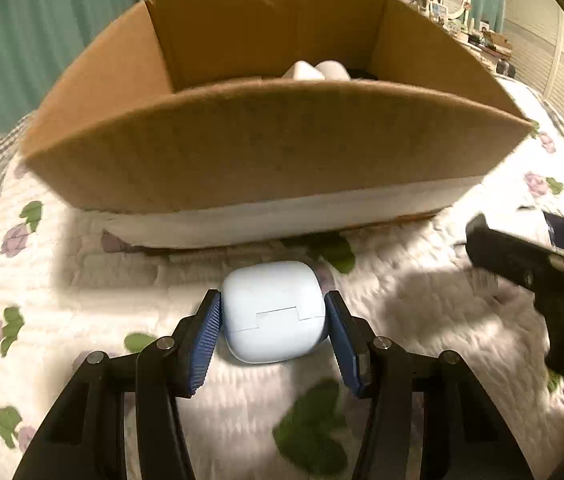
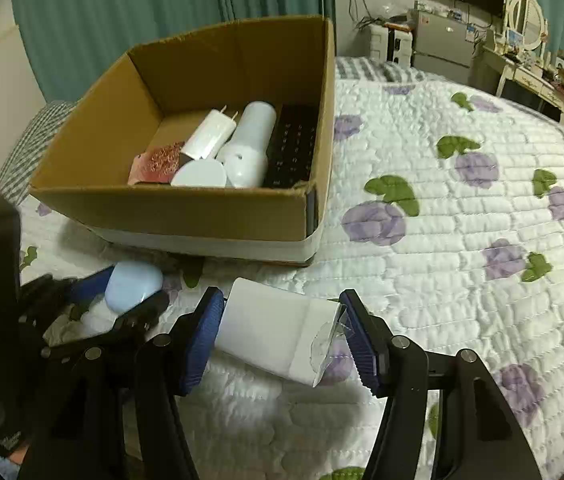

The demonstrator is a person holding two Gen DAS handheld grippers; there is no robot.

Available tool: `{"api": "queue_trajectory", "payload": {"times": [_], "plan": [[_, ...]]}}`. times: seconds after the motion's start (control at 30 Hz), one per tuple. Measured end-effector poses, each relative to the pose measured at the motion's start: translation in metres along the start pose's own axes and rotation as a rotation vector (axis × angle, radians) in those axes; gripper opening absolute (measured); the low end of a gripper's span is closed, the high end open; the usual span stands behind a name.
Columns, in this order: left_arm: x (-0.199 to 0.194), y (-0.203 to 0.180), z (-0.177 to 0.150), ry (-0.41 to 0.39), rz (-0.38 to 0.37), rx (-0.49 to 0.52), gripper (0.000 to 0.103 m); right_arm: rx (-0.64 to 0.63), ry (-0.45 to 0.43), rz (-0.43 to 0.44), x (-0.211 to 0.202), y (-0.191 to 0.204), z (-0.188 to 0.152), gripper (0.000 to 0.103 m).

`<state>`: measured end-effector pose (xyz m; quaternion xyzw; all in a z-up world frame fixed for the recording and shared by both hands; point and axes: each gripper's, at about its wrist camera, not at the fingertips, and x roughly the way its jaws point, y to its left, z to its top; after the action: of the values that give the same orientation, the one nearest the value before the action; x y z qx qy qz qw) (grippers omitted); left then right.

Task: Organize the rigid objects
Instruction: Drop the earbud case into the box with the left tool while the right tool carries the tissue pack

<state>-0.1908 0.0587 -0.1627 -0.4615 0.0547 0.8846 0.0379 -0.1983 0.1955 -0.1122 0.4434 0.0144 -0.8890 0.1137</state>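
Grip status first: my left gripper has its blue pads pressed against both sides of the pale blue earbud case, which rests on the quilted bedspread just in front of the cardboard box. My right gripper pinches the white carton between its pads, the left pad on the closed end, the right pad against the clear plastic flap at the other end. The carton's long axis runs across the jaws, pad to pad, roughly parallel to the near wall of the box, with the flap end pointing away from the left gripper. The earbud case lies with its lid seam facing my left camera and its rounded end toward the box; it is too compact to have a definite long axis. Beyond both grippers, the box stands near the bedspread's left edge and already holds a white plug adapter, a white cylinder, a white round lid, a reddish packet and a dark keyboard. Judgement: the task is well advanced; these two held items are the only loose things visible and remain to be lifted over the near wall and released inside.
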Motion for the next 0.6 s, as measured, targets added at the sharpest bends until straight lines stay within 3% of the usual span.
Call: {"api": "queue_trajectory", "payload": {"times": [0.27,0.6], "plan": [[-0.058,0.005,-0.012,-0.077,-0.029,-0.016,0.053,-0.029,-0.072,-0.011,-0.043,0.01,-0.001,0.06],[-0.126,0.019,0.013,-0.24,-0.006,-0.026,0.053,-0.042,-0.185,0.03,-0.102,0.016,0.018,0.06]]}}
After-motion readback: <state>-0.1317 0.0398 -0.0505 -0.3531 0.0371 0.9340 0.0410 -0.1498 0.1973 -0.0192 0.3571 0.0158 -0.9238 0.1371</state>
